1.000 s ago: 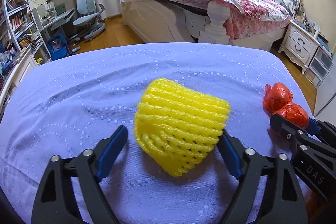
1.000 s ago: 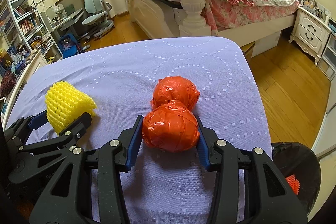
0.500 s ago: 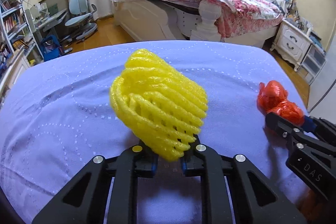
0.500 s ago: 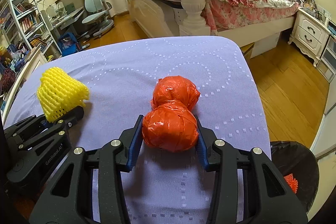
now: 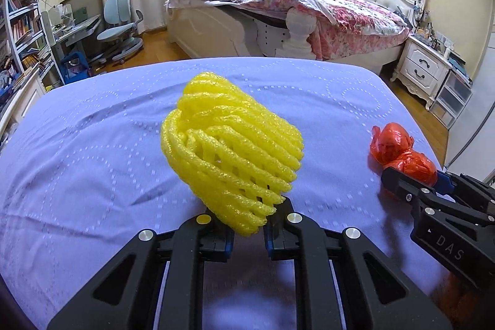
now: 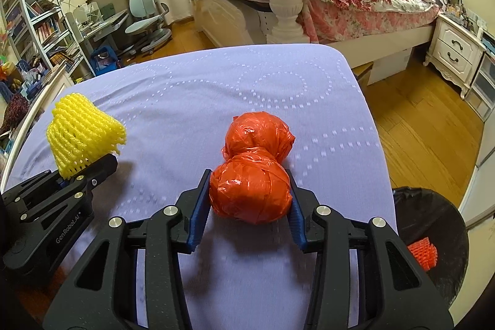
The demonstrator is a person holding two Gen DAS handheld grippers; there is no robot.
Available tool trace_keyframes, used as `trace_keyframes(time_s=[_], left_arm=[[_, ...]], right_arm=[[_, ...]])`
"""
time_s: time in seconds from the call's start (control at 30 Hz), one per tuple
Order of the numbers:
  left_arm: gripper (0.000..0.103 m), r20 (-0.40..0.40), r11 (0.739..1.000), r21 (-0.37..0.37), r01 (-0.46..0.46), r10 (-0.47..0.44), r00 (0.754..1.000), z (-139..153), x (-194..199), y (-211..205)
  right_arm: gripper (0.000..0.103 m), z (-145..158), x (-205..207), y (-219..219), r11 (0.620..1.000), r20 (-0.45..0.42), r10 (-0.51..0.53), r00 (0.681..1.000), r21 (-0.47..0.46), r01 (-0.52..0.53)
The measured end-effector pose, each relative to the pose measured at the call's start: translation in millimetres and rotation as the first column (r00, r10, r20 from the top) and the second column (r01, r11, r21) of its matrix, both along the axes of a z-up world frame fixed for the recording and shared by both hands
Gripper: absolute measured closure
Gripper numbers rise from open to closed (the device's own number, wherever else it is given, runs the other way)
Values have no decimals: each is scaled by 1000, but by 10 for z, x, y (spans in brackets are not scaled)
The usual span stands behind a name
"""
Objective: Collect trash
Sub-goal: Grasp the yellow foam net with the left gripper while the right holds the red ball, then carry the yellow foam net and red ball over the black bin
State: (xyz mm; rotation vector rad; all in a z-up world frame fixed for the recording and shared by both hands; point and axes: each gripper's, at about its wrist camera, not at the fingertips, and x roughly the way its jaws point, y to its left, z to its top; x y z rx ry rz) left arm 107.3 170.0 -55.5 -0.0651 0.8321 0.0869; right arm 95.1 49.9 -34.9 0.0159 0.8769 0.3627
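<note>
A yellow foam fruit net [image 5: 232, 153] stands pinched at its lower end in my left gripper [image 5: 247, 234], which is shut on it just above the purple tablecloth [image 5: 92, 144]. The net [image 6: 83, 135] and left gripper [image 6: 89, 175] also show at the left of the right wrist view. A crumpled orange plastic bag [image 6: 253, 175], two-lobed, sits between the blue pads of my right gripper [image 6: 247, 206], which is shut on its nearer lobe. The bag [image 5: 399, 150] shows at the right of the left wrist view, in the right gripper [image 5: 411, 175].
A black bin [image 6: 433, 237] with an orange-red foam net [image 6: 422, 252] inside stands on the floor off the table's right edge. Beyond the table are a bed [image 5: 294, 17], a nightstand [image 5: 423, 67], a desk chair [image 5: 120, 17] and bookshelves [image 6: 34, 20].
My left gripper closed from wide open onto the yellow net, squeezing its lower end, and moved with it. The right gripper stayed shut on the orange bag and shifted a little.
</note>
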Motion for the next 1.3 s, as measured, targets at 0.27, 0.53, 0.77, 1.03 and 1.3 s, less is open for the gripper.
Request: trace_keyframes(time_s=[0.27,0.53,0.77,1.03,1.3], left_arm=[[88,27,1000,-10,-2,2,1000,73,-292,-117],[88,45,1000,-18,18,-17,999,111,-531,-317],[87,61,999,-22,36,-34,998,128,-749,-518],[87,80,997,-21,78,-76,994,153,-885,-831],[88,95,987,-15,158,-156,983,154,-950,-1206]], right_arm=[[60,21,-361,-97,1000,10,9,1000,3,-9],[60,98,-715,-269,1000,31,9,999,11,-9],[60,180,-968,-482,1000,55,-7,998,28,5],[60,184,-1205,-787,998,71,-52,996,25,50],[60,137,-1344,-1213,990,67,-143,987,29,141]])
